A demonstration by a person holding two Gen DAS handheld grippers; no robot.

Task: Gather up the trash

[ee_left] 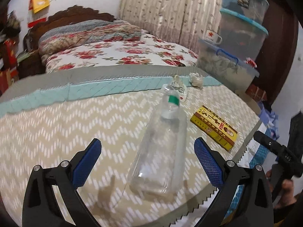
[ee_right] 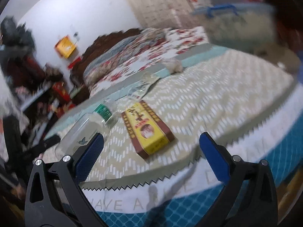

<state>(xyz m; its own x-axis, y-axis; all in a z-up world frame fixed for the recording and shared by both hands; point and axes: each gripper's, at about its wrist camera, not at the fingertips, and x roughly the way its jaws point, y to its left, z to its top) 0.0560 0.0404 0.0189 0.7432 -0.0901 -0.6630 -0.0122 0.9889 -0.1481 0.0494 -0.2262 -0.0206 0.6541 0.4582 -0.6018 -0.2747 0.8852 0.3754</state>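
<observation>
A clear plastic bottle (ee_left: 161, 149) with a green cap lies on the zigzag-patterned table cover (ee_left: 56, 132), neck pointing away. My left gripper (ee_left: 147, 151) is open, its blue pads on either side of the bottle's lower body, not touching it. A yellow-and-brown flat box (ee_left: 214, 127) lies to the right of the bottle. My right gripper (ee_right: 151, 143) is open and empty, hovering just before the box (ee_right: 147, 126), with the bottle (ee_right: 89, 126) at its left. A crumpled clear wrapper (ee_left: 179, 89) and a crumpled paper ball (ee_left: 196, 79) lie further back.
Stacked plastic storage tubs (ee_left: 236, 43) with a mug stand at the back right of the table. A bed with a floral quilt (ee_left: 113, 49) lies beyond the table. The cover's sawtooth edge (ee_right: 151, 177) runs along the near side, with a blue cloth below.
</observation>
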